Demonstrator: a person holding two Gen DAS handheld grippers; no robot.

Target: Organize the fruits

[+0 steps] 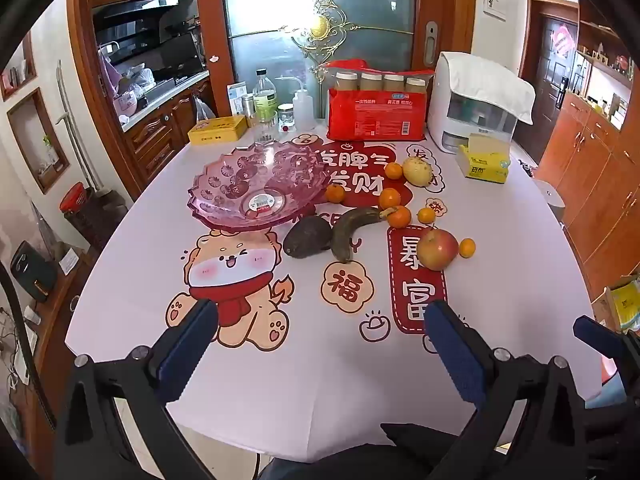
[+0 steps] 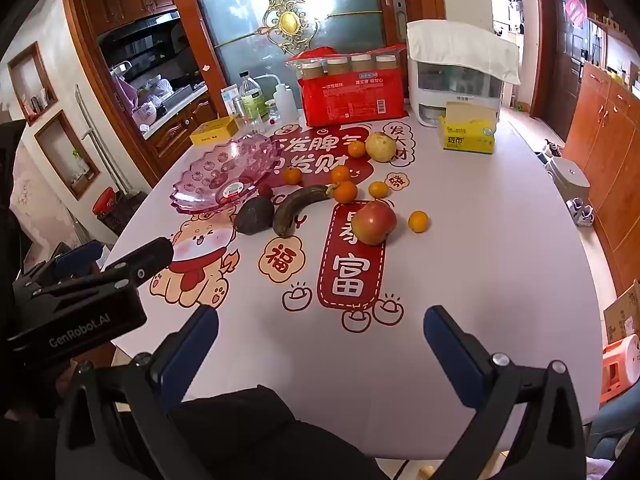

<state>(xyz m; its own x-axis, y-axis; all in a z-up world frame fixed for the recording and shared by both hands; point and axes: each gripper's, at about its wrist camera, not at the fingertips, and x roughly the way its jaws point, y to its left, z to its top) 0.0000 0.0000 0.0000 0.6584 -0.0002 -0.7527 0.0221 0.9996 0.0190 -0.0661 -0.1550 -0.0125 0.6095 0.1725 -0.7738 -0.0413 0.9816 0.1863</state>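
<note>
Left wrist view: the left gripper (image 1: 320, 344) fills the foreground, its two blue-padded fingers (image 1: 188, 344) spread wide and holding nothing, tilted down over a white table (image 1: 320, 400) printed with a cartoon dog and red characters. The fruit lies well beyond the fingertips, mid-table: a dark avocado (image 1: 307, 237) touching a browned banana (image 1: 352, 232), a red apple (image 1: 438, 249), a yellowish pear (image 1: 418, 171) and six small oranges (image 1: 390, 199) scattered loosely. Left of the fruit sits a pink glass bowl (image 1: 224, 188), holding only a sticker label.

Right wrist view: the right gripper (image 2: 320, 344) is likewise released, fingers wide apart and empty, angled down at the table (image 2: 480, 280). The left gripper (image 2: 80, 280) shows at the left edge. The apple (image 2: 374, 222) lies ahead, banana (image 2: 300, 208) and avocado (image 2: 254, 216) to its left, beside the fruitless pink glass bowl (image 2: 192, 178).
</note>
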